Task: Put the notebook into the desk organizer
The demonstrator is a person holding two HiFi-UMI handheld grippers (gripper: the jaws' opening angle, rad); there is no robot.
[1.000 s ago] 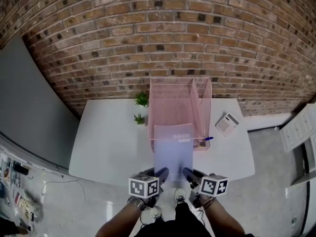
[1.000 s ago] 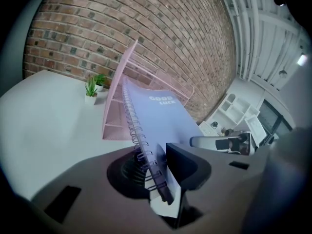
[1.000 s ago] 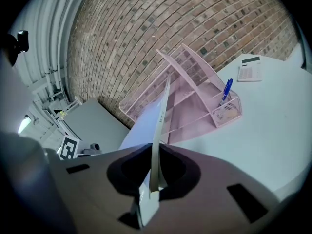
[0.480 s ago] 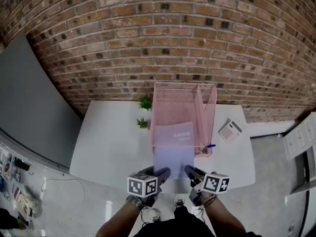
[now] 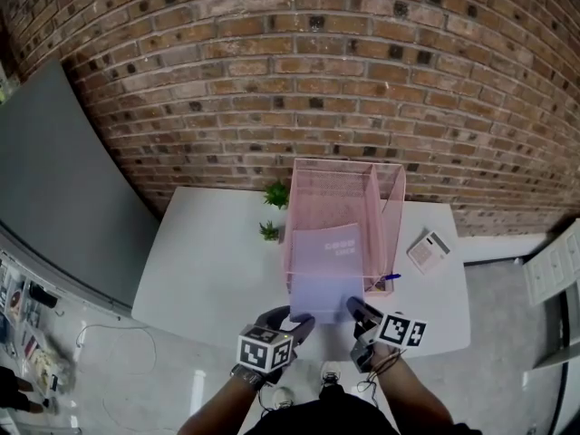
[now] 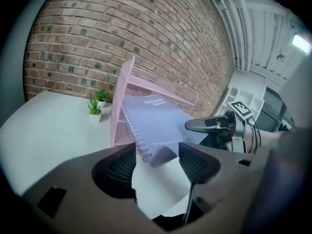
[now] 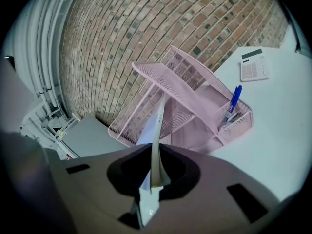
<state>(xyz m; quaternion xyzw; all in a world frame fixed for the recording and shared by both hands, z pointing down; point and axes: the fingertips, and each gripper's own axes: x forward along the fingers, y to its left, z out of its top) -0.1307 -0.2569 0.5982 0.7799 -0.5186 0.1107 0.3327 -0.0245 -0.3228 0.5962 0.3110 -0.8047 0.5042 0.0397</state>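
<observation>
Notebook [image 5: 326, 270] is lying partway in the pink mesh desk organizer [image 5: 340, 184], with one gripper pinching it and the other letting go.

The lilac spiral-bound cover is facing up. Its far part is sitting in the organizer's wide left compartment, while its near end is sticking out of the open front over the white table [image 5: 208, 270]. The right gripper [image 7: 155, 174] is clamping the notebook's near right edge, its jaws nearly together on the thin cover. The left gripper [image 6: 156, 162] is opening, its jaws spreading wide. The notebook's spiral-side corner is showing between them, and neither pad is pressing on it. A blue pen [image 7: 234, 101] is standing in the small front-right compartment. A calculator [image 7: 254, 65] is lying on the table to the organizer's right, and two small potted plants [image 5: 276, 193] are standing just to its left.
</observation>
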